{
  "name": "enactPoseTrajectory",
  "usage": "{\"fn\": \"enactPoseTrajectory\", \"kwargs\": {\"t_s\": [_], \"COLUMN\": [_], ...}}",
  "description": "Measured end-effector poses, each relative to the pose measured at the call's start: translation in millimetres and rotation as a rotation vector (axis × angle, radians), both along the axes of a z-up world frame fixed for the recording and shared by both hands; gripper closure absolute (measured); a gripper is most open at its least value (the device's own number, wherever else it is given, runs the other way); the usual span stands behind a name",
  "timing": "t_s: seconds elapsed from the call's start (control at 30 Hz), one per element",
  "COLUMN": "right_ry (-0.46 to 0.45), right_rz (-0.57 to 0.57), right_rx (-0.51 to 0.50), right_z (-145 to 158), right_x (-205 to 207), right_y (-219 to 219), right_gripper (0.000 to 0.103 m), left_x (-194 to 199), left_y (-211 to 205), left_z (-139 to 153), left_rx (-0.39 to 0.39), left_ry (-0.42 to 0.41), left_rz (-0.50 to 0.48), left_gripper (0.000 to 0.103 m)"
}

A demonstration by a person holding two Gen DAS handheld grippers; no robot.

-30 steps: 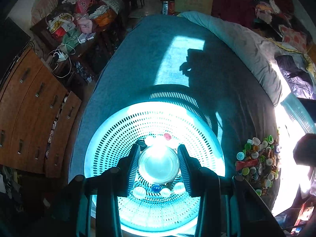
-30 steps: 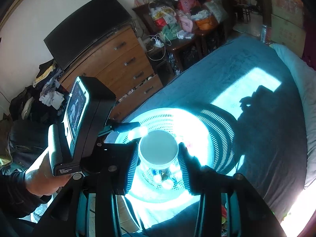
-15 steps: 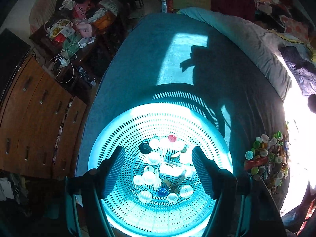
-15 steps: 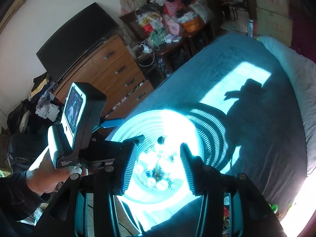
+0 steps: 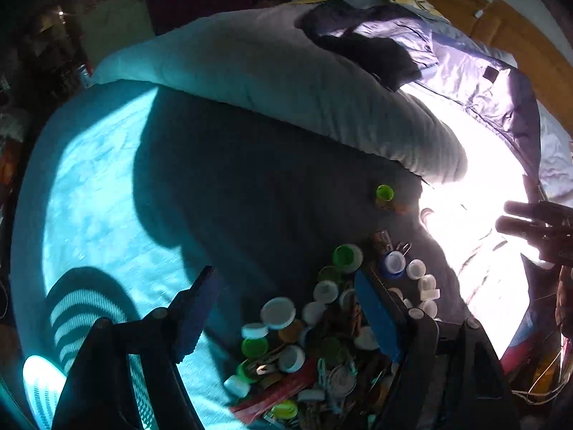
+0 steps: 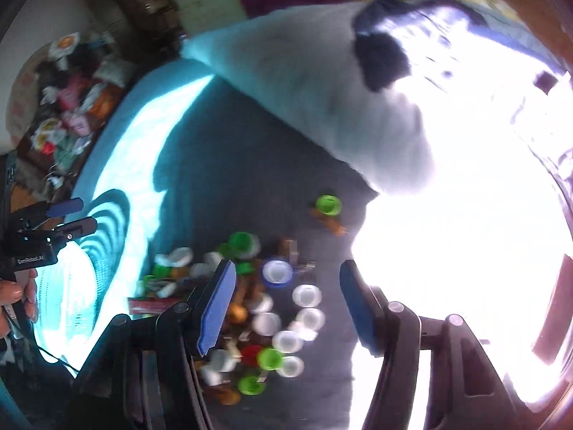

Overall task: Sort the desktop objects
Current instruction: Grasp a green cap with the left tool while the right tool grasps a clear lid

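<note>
"GenRobot.AI" on left gripper [image 6: 73, 216] body.

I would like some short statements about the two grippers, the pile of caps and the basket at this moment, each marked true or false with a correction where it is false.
1. The left gripper is open and holds nothing. True.
2. The right gripper is shut on a white cap. False: its jaws stand apart and hold nothing.
3. One green cap lies apart from the pile of caps, nearer the folded grey blanket. True.
4. The perforated basket lies directly under the left gripper. False: only its edge shows at the lower left corner of the left wrist view.
5. The pile of caps lies on the blue bedspread. True.
</note>
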State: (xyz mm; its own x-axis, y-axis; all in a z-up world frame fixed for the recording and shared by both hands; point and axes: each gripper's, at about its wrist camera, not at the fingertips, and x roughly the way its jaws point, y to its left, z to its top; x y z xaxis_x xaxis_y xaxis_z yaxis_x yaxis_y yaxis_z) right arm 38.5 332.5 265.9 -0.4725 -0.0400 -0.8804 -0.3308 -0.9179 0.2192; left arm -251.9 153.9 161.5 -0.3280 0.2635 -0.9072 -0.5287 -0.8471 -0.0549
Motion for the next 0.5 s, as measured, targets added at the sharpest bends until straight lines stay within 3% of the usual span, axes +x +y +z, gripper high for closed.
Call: {"fn": "enactPoseTrajectory", "kwargs": {"t_s": [0.1,0.2,0.33,0.5], "right_ry": [-0.038,-0.071,-0.071,-0.096], "right_rz": [-0.046,-0.039,-0.014,0.04], "right_rx": [0.007,-0.016,-0.039,0.047], "right_z": [-49,-94,-135,-160], "right_x": [12,13,3,-19], "right_y": [44,60,62,50], "right_gripper": [0.043,0.043,0.043,0.046], "left_x": [-24,-33,-42,-53], "left_y": [75,121,146,158], "left_z": [-42,-71,-97,-113], "left_rx": [0.021,0.012,-0.009,0.015], "left_ry": [-0.036,-0.022,-0.011,-0.025], "left_rz": [-0.089,-0.151,-0.188,-0.186], "left_gripper": [0.024,0.024,0.024,0.024]}}
